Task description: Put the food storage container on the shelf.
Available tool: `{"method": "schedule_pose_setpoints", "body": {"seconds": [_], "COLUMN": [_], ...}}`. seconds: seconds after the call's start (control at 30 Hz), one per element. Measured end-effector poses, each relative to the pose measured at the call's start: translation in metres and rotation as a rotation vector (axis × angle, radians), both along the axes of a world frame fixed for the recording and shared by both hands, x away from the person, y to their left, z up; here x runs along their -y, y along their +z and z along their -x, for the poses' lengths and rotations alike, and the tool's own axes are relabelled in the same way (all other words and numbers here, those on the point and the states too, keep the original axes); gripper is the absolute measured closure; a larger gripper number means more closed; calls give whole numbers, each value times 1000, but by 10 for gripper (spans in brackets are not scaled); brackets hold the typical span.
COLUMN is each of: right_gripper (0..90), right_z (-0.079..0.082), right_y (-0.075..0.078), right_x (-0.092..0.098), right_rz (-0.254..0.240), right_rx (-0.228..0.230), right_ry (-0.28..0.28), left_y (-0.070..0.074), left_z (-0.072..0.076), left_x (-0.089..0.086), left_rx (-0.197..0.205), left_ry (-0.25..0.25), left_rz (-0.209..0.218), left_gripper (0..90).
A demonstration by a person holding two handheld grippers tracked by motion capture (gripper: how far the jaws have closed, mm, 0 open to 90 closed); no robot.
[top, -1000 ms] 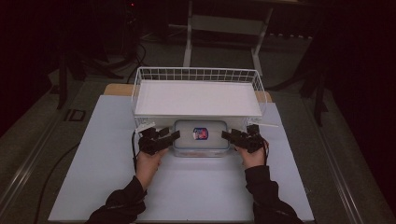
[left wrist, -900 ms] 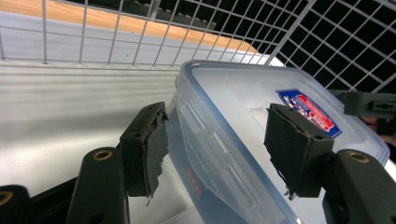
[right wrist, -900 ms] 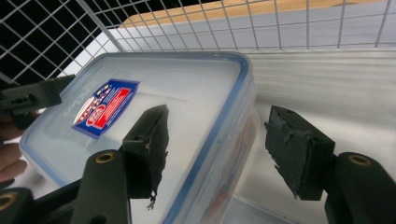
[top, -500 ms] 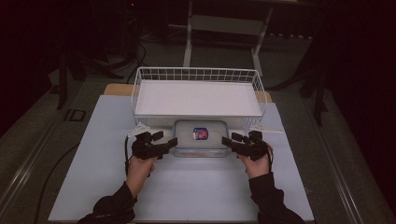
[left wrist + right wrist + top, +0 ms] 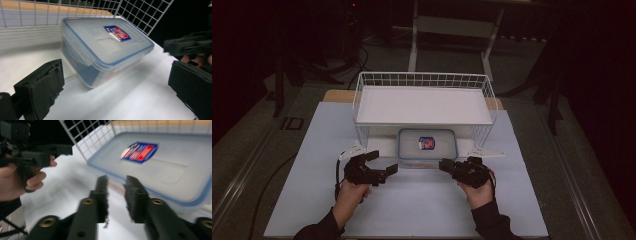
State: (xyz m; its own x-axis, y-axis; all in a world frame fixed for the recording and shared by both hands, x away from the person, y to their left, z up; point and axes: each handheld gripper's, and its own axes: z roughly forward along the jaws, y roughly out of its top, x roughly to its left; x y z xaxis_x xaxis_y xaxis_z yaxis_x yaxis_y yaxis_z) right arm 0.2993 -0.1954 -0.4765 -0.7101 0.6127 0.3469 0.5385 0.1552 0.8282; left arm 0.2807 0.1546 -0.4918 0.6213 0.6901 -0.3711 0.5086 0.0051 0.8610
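Partly hidden container (image 5: 427,148), perhaps under shelf (image 5: 424,106).

Both grippers, left gripper (image 5: 381,164) and right gripper (image 5: 446,165), show matte black, blocky jaws, brass-ringed screw holes, trailing black cables, dark sleeves.

a clear lidded box (image 5: 427,146) sits under a white wire shelf (image 5: 424,104) on the table (image 5: 312,150). left tongs (image 5: 383,165), jaws just opening, gape beside it. right tongs (image 5: 445,165), just closing, hold nothing.

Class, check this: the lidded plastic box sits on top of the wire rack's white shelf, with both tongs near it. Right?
Not quite. The plastic box sits under the wire rack's white shelf, on the table, as the high view shows. Both tongs, left and right, are near it.
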Motion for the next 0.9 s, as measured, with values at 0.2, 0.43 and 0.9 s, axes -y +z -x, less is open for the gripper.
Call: {"method": "schedule_pose_setpoints", "body": {"seconds": [0.2, 0.43, 0.9], "right_gripper": [898, 899, 899], "right_z": [0, -13, -40], "right_y": [-14, -29, -36], "right_x": [-13, -23, -40], "right_rz": [67, 117, 112], "right_rx": [-21, -39, -49], "right_ry": [45, 9, -52], "left_y": [-4, -7, -15], "left_z": [7, 7, 8], "left_x": [1, 3, 7], "left_rx": [25, 38, 39], "left_ry": [-9, -9, -21], "left_rz": [-25, -54, -81], "left_gripper": [0, 0, 0]}}
